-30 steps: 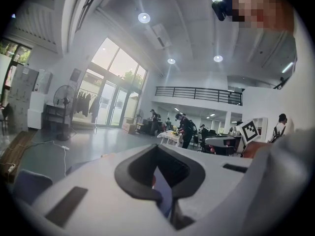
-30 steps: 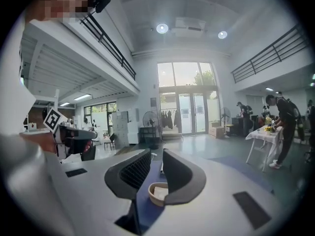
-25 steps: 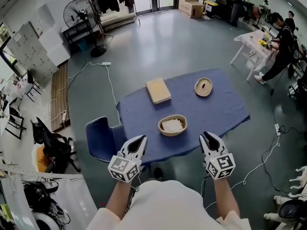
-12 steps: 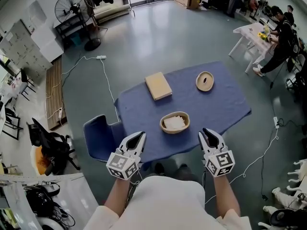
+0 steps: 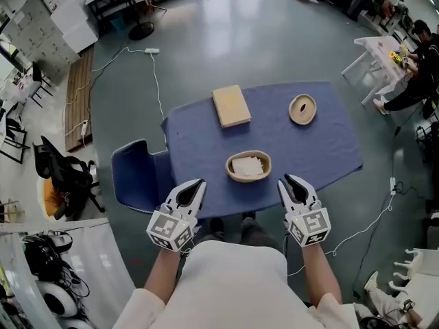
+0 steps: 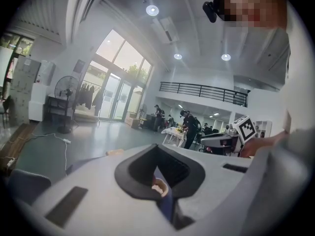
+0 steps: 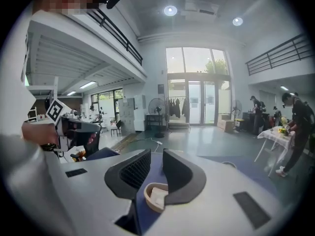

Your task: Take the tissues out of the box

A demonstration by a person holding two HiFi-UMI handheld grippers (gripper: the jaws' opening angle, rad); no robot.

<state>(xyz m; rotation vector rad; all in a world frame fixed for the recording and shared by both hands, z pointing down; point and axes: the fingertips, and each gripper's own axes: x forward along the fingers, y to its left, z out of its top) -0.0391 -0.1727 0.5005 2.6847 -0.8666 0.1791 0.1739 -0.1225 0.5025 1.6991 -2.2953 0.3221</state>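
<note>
- Left gripper (image 5: 195,184) (image 6: 157,156): held low before the person's body, short of the table's near edge; jaws parted by a narrow slit, nothing gripped; same pose as a second ago
- Right gripper (image 5: 288,181) (image 7: 156,156): level with the left one, also short of the near edge; jaws standing moderately apart and empty, gap unchanged over the last second
- Table (image 5: 322,149): blue cloth cover; sits lower and more central in the head view than before, as the camera has tipped further down
- Tan box (image 5: 231,106): lying flat on the far left part of the cloth, well apart from both grippers; not moved
- Woven bowl (image 5: 248,166) (image 7: 153,195): near the front edge, between the two grippers' lines; holds white tissues (image 5: 247,165); not moved
- Round dish (image 5: 302,109): far right part of the cloth; place unchanged
- Blue chair (image 5: 134,180): just beside the table's left edge, as before
</note>
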